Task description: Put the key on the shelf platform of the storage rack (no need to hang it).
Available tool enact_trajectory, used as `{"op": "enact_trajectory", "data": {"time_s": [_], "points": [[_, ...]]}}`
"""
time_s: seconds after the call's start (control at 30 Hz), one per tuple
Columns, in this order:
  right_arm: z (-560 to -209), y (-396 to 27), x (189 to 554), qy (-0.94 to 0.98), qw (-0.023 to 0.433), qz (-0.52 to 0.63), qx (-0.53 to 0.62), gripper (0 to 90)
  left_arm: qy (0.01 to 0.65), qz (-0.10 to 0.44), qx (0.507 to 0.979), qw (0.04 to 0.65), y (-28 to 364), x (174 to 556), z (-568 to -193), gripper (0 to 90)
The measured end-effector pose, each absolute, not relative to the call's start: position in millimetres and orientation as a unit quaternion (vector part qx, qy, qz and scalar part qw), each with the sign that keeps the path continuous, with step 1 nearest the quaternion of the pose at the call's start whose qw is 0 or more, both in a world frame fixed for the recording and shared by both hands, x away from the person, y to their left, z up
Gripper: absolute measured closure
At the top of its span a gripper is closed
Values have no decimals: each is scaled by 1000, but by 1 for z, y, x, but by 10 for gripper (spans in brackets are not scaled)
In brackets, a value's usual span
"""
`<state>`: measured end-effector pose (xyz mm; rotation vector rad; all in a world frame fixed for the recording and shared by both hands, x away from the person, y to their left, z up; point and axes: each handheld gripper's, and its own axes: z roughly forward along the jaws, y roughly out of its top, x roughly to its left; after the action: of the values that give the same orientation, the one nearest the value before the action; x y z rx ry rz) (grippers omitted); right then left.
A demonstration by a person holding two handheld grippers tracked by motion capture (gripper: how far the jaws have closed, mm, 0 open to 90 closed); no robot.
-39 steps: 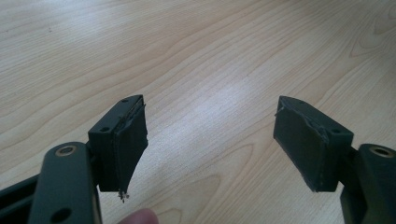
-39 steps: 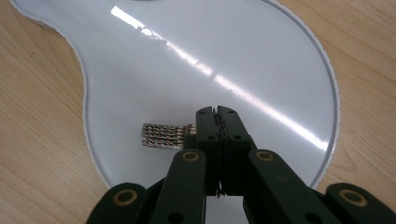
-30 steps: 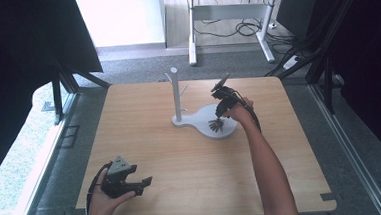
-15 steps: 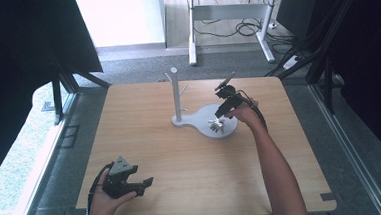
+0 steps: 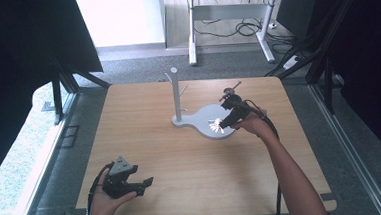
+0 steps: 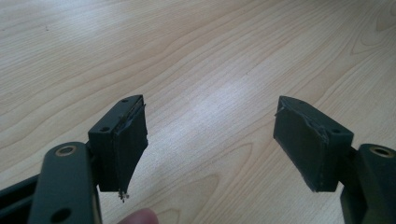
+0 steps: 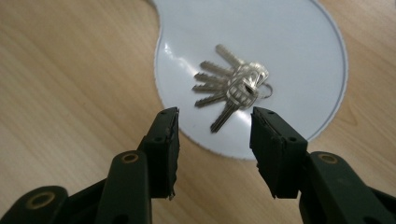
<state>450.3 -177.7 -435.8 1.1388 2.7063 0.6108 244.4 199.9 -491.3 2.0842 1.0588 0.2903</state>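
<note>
Keys point(image 7: 232, 86) lie fanned on round white tray point(image 7: 299, 56), upper centre of right gripper view, free of my right gripper point(image 7: 214, 123). Its jaws, just opening, stand wide with nothing between. I back off straight, no snagging ring. My left gripper point(image 6: 210, 135) gapes idle over table point(image 5: 144, 120), lower left of high view.

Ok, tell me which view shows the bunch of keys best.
The right gripper view: the bunch of keys lies fanned on the white tray, each blade distinct. In the high view the keys are a small glint.
</note>
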Motion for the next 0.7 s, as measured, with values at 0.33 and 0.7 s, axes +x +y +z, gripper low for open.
{"op": "enact_trajectory", "data": {"time_s": [0.33, 0.7], "points": [[-448, -194, 406, 898, 68, 240, 361, 509, 412, 114, 821, 379, 195, 244, -492, 261], [-462, -229, 364, 878, 80, 286, 375, 506, 410, 116, 823, 376, 193, 244, -493, 261]]}}
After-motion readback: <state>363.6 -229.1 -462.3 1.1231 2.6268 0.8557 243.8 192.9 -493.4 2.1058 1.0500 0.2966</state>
